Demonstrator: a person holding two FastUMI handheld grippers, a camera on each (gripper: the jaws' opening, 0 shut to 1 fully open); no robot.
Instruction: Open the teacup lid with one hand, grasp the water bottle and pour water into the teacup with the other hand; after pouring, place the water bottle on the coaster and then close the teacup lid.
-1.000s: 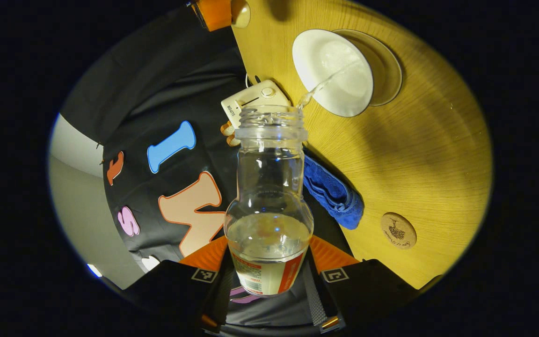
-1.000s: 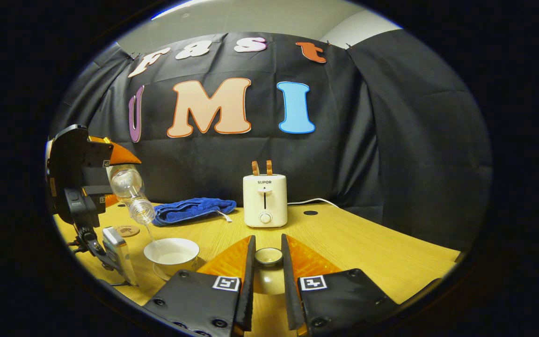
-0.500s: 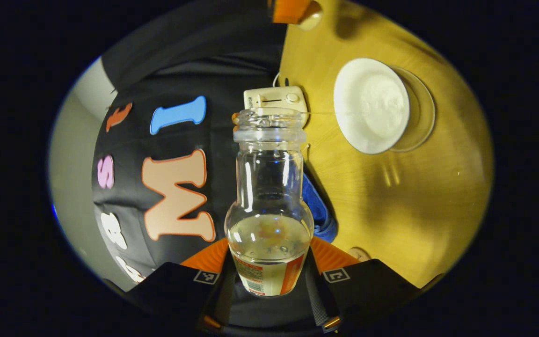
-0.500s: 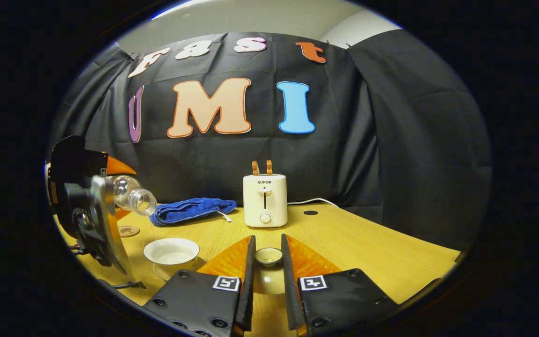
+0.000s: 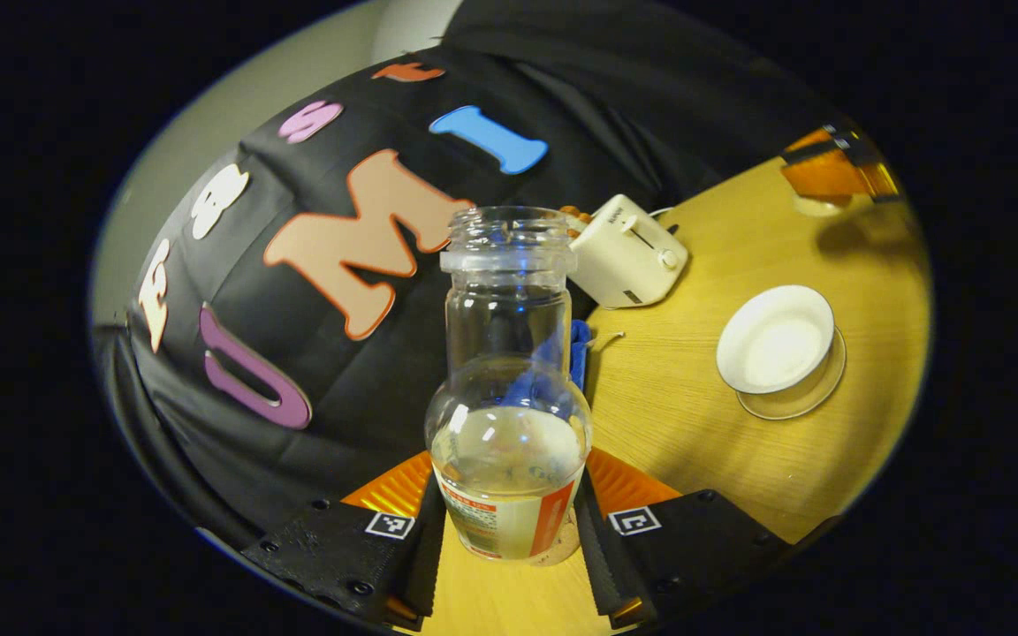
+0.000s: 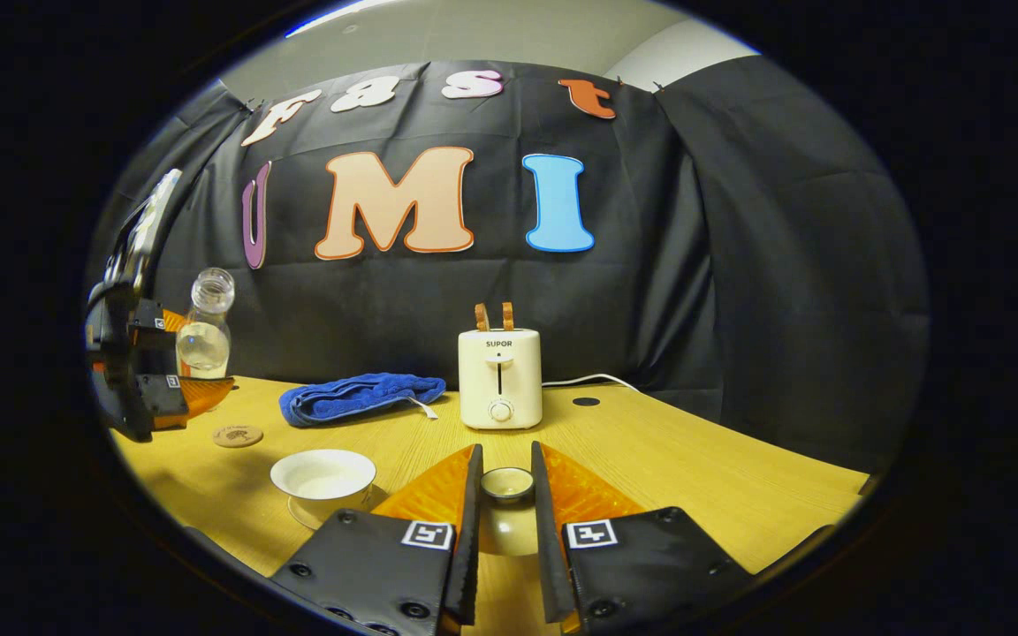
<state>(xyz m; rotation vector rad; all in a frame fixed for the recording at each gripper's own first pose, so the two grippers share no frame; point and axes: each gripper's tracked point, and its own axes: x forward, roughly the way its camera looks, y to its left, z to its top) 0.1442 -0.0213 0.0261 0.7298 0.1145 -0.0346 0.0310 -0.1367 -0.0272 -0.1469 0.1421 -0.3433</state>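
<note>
The tabletop (image 6: 668,459) carries everything, with a toaster (image 6: 500,378) and a blue towel (image 6: 359,397) at its far side. The left tongs (image 5: 509,530) pinch the water bottle (image 5: 507,389) low on its body, clear of the open neck, likely so pouring stays unobstructed. In the right gripper view the bottle (image 6: 205,325) stands upright at the far left above the tabletop, long axis vertical and mouth up, which suggests pouring is done. The teacup (image 6: 323,474) sits open on its saucer at the near left. The coaster (image 6: 237,435) lies bare between cup and bottle, awaiting it. The right tongs (image 6: 505,503) are pressed on the teacup lid (image 6: 506,483), kept aside for closing.
</note>
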